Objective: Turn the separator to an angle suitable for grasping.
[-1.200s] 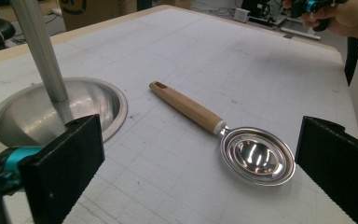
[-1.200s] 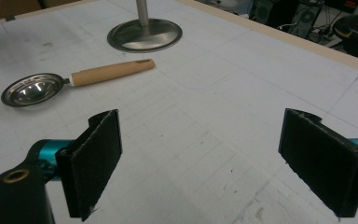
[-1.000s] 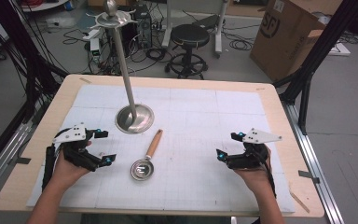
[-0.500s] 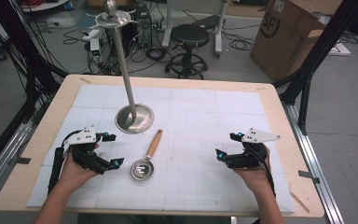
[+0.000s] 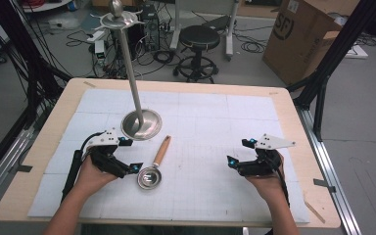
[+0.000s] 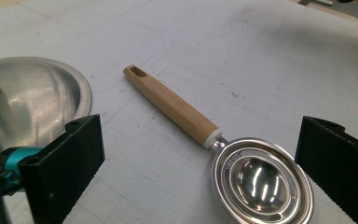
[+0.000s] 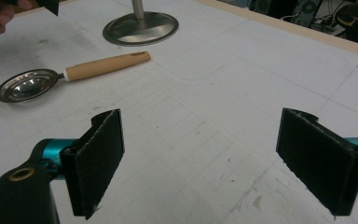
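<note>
The white surface (image 5: 215,127) carries a tall metal stand (image 5: 141,124) at centre left of the high view. Just below it lies the wooden-handled strainer spoon (image 5: 154,164). The left gripper (image 5: 128,155), jaws wide and empty, sits beside the bowl; likely best to straddle the handle squarely before closing. The right gripper (image 5: 238,152), lower right, is equally wide, empty.

A pale wooden bench (image 5: 293,117) carried a white gridded mat (image 5: 215,127). Beyond it, at twelve o'clock, a black stool (image 5: 199,39) stood on the grey floor (image 5: 362,122) among tangled cables (image 5: 161,56) — a cardboard box (image 5: 301,36) sat at two o'clock, black frame struts (image 5: 330,61) beside it.
</note>
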